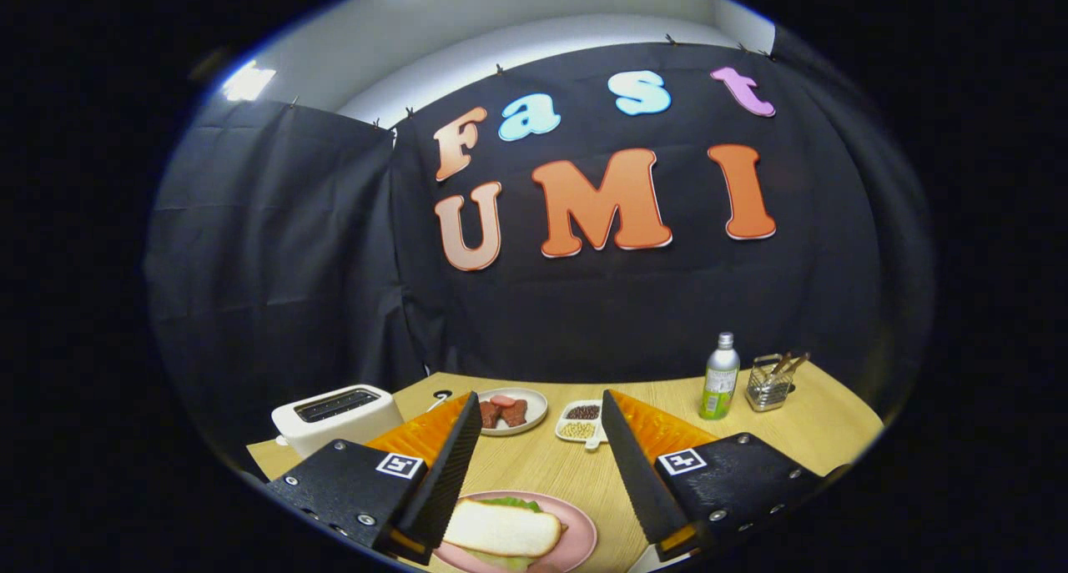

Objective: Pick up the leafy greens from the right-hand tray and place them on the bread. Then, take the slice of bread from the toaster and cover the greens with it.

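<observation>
Looking along the hand-held gripper, we see its two fingers spread wide apart and pinching nothing. Between them, closest to us, a pink plate lies on the wooden surface. On the plate rests a slice of bread, and the leafy greens peek out from under its far edge, with another green fringe showing at its near edge (we cannot tell whether a second slice lies beneath). The bread sits nearer the left finger, its end hidden behind that finger.

Beyond the fingertips, in the gap between them, we find a white plate holding reddish-brown pieces of meat, and just beside it to the right a small white divided dish with dark beans in its far compartment and pale ones in its near compartment.

Off to the left, beyond the left finger, stands a white toaster with its slot facing up. Farther back on the right stand a green-labelled bottle with a silver cap and, near it, a wire utensil holder with sticks leaning in it. The black cloth wall closes the scene behind.
</observation>
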{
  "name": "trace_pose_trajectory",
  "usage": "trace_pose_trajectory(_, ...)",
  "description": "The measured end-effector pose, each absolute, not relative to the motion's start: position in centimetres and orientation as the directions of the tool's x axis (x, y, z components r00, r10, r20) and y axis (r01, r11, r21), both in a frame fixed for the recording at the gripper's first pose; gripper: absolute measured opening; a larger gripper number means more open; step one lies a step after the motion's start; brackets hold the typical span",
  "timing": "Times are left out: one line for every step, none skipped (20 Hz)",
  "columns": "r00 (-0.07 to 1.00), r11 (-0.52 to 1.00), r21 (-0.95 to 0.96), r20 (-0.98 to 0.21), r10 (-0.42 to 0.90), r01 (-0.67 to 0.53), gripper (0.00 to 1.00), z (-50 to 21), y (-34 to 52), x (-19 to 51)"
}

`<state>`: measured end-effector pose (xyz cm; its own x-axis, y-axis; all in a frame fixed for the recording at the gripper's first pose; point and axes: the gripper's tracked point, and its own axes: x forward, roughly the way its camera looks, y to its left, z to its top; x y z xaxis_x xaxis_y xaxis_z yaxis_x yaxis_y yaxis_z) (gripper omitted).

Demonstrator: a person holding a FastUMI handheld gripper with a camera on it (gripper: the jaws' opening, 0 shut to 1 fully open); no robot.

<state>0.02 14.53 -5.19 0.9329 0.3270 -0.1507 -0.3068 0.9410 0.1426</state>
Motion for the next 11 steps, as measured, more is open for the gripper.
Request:
trace_pose_trajectory(0.942, 0.947, 0.119, -0.126, 0.312, -0.298, 0.87, -4.2, 14.4, 0.0)
trace_pose_trajectory(0.949, 0.952, 0.097, -0.099, 0.299, -0.289, 0.88, -3.2, 14.3, 0.0)
trace_pose_trajectory(0.955, 0.956, 0.079, -0.075, 0.288, -0.282, 0.89, -2.4, 14.3, 0.0)
trace_pose_trajectory(0.957, 0.957, 0.068, -0.051, 0.285, -0.282, 0.89, -1.5, 14.5, -0.2)
trace_pose_trajectory(0.959, 0.958, 0.062, -0.03, 0.282, -0.28, 0.89, -0.8, 14.6, -0.3)
trace_pose_trajectory(0.961, 0.96, 0.055, -0.011, 0.275, -0.274, 0.9, -0.3, 14.5, -0.4)
trace_pose_trajectory(0.965, 0.964, 0.045, 0.009, 0.263, -0.263, 0.9, 0.2, 14.2, -0.4)
trace_pose_trajectory(0.97, 0.969, 0.037, 0.024, 0.242, -0.243, 0.9, 0.6, 13.9, -0.4)
trace_pose_trajectory(0.974, 0.974, 0.03, 0.039, 0.225, -0.226, 0.9, 1.0, 13.6, -0.4)
trace_pose_trajectory(0.975, 0.976, 0.021, 0.054, 0.214, -0.215, 0.89, 1.3, 13.5, -0.3)
trace_pose_trajectory(0.976, 0.978, 0.014, 0.068, 0.206, -0.207, 0.9, 1.7, 13.3, -0.2)
